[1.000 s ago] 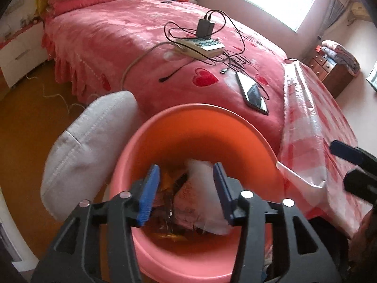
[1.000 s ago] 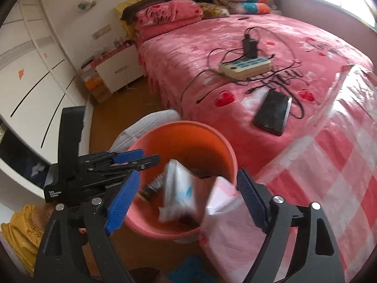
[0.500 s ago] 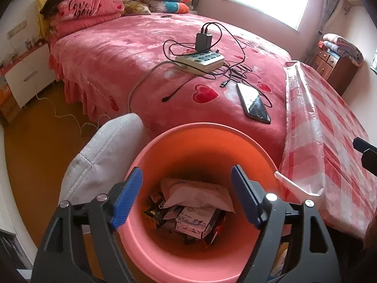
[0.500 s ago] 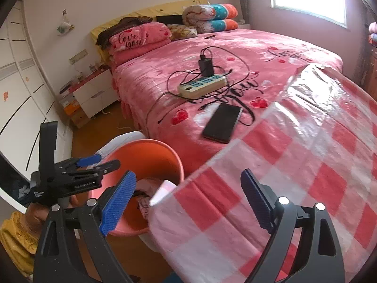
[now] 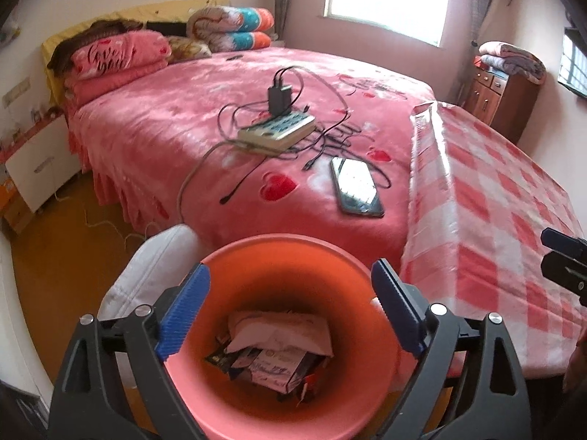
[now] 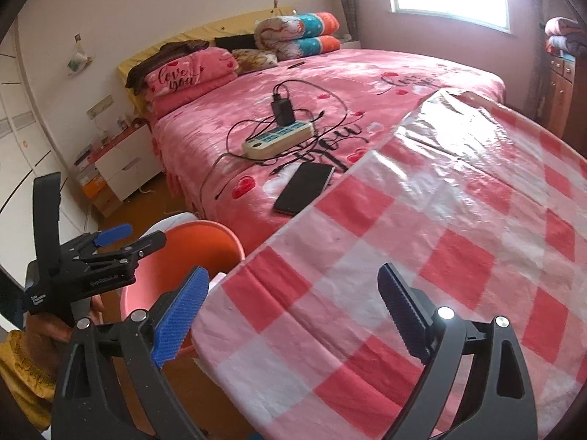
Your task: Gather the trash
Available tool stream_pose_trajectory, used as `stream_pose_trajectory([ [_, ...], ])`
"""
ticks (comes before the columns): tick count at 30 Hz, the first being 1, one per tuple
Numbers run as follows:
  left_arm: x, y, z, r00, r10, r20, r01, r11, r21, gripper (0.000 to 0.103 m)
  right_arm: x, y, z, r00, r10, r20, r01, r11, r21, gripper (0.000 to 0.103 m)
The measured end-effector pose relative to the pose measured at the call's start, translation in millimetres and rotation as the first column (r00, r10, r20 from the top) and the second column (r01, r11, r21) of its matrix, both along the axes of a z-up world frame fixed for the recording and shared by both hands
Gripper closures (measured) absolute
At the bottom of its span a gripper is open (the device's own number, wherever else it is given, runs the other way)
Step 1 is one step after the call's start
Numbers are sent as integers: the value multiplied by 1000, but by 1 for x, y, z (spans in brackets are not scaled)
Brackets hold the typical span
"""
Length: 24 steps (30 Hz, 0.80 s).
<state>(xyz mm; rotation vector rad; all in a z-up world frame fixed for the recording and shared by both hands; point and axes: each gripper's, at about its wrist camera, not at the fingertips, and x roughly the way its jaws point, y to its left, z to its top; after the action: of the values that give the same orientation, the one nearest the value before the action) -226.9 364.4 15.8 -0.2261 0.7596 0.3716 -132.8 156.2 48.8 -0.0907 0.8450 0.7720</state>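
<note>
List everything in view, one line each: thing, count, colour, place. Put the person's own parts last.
bin: one, orange-pink, on the floor at the bed's corner
trash: a pile of wrappers, white and dark, in the bin's bottom
bed cover: one, pink with red hearts, over the bed
power strip: one, cream, mid-bed, black charger plugged in, cables around it
phone: one, black, on the cover near the checked cloth
checked cloth: one, pink and white under clear plastic, on a table beside the bed
cushion: one, grey-white, beside the bin
folded quilts: several, pink and patterned, at the headboard
nightstand: one, white, beside the bed
left gripper: open, empty, above the bin
right gripper: open, empty, above the checked cloth
</note>
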Motion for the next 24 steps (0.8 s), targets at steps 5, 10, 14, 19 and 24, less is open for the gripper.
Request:
stream_pose_trajectory([
  [5,13,-19,14,999,-34,38,33,999,11,12,4,-20,5,998,-52,20,52,999,13,11],
  [10,26,-45,30,994,-86,70,84,996,32,11,6,-43,11,993,-113,39,112,993,26,11],
  [14,35,-66,40,988,-120,98,115,992,56,7,7,-67,16,983,-174,55,172,984,40,11],
  [19,46,-95,52,978,-170,120,163,984,65,6,8,-96,24,967,-243,79,238,969,63,11],
  [24,54,-123,61,967,-215,138,204,975,89,4,6,-126,32,944,-310,110,303,950,75,11],
])
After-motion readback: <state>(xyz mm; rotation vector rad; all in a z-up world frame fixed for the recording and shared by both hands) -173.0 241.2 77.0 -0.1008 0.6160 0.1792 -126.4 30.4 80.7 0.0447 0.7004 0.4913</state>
